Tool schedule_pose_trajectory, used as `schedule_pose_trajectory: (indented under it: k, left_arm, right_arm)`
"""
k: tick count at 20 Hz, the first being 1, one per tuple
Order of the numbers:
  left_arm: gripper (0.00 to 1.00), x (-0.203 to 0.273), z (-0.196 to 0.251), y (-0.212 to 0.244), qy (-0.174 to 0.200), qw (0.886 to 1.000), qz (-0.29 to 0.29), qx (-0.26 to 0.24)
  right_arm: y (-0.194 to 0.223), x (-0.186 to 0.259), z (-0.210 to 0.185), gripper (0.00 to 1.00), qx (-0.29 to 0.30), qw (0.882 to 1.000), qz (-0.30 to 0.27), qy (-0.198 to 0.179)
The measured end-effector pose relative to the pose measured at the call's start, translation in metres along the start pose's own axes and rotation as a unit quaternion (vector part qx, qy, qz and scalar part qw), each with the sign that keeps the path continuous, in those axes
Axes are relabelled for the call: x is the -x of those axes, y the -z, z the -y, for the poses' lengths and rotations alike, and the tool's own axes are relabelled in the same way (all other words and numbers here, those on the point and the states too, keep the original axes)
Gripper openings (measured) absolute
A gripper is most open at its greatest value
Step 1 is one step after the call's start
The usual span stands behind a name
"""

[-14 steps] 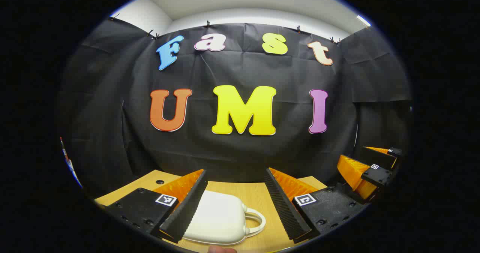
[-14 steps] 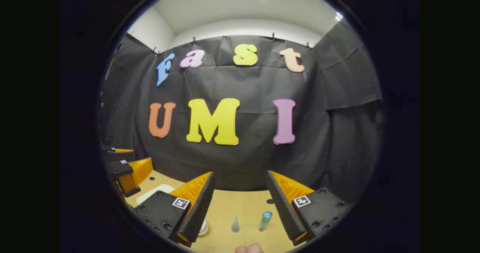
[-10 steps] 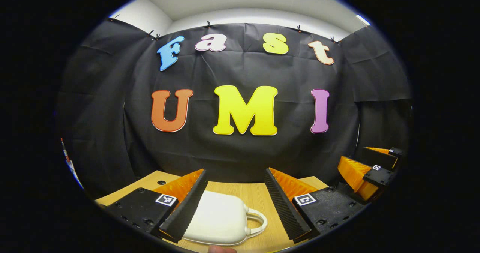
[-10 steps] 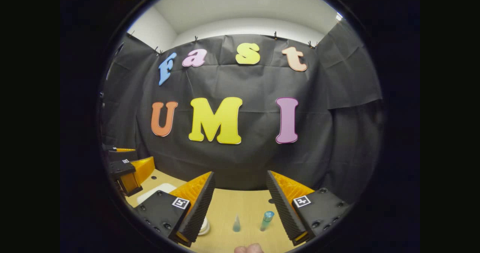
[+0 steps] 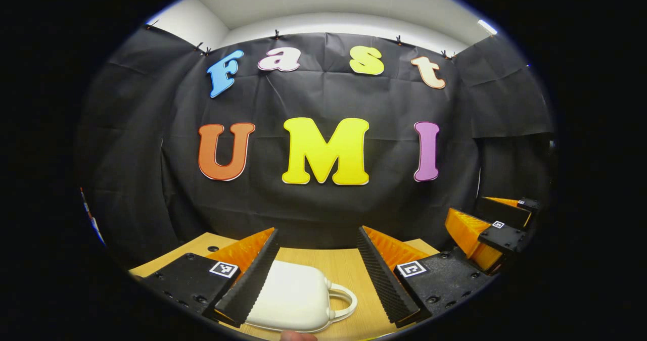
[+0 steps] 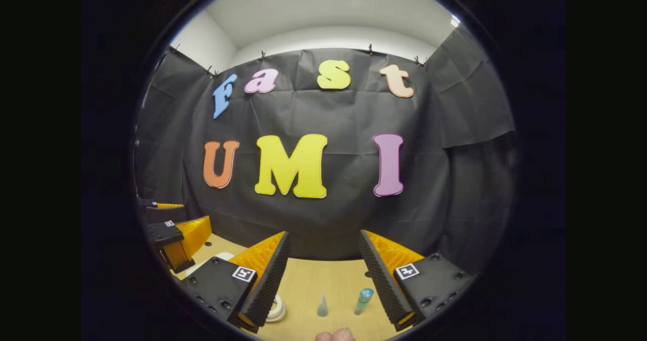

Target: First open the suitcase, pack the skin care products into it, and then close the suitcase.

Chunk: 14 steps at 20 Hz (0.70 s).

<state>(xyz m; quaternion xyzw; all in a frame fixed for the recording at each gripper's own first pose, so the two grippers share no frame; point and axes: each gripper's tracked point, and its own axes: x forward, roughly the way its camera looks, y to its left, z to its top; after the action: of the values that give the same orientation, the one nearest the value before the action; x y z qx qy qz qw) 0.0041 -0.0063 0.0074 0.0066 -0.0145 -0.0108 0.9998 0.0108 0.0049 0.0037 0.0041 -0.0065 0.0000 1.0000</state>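
White suitcase lies closed on the counter below my spread, empty left tool; my right tool, equally released, hovers over 3 skincare items. Careless reaching could topple the upright blue bottle.

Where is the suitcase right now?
In the left gripper view, the closed white suitcase lies flat on the wooden table, low between the open left tongs, handle toward the right.
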Motion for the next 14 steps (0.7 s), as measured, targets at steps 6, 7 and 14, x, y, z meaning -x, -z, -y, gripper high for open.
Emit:
schedule_pose_trajectory:
  k: [6, 7, 14]
  left_arm:
    - [0.98, -0.008, 0.01, 0.014, 0.016, 1.0, -0.012, -0.006]
    - [0.98, -0.009, 0.009, 0.016, 0.014, 1.0, -0.014, -0.007]
    - [0.98, -0.016, 0.022, 0.046, 0.019, 0.998, -0.048, -0.043]
  right_arm:
    - [0.011, -0.003, 0.01, 0.81, 0.006, 1.0, -0.004, 0.01]
    - [0.015, -0.005, 0.012, 0.81, 0.002, 1.0, -0.011, 0.011]
    - [0.03, -0.002, 0.036, 0.81, 0.004, 0.999, -0.027, 0.024]
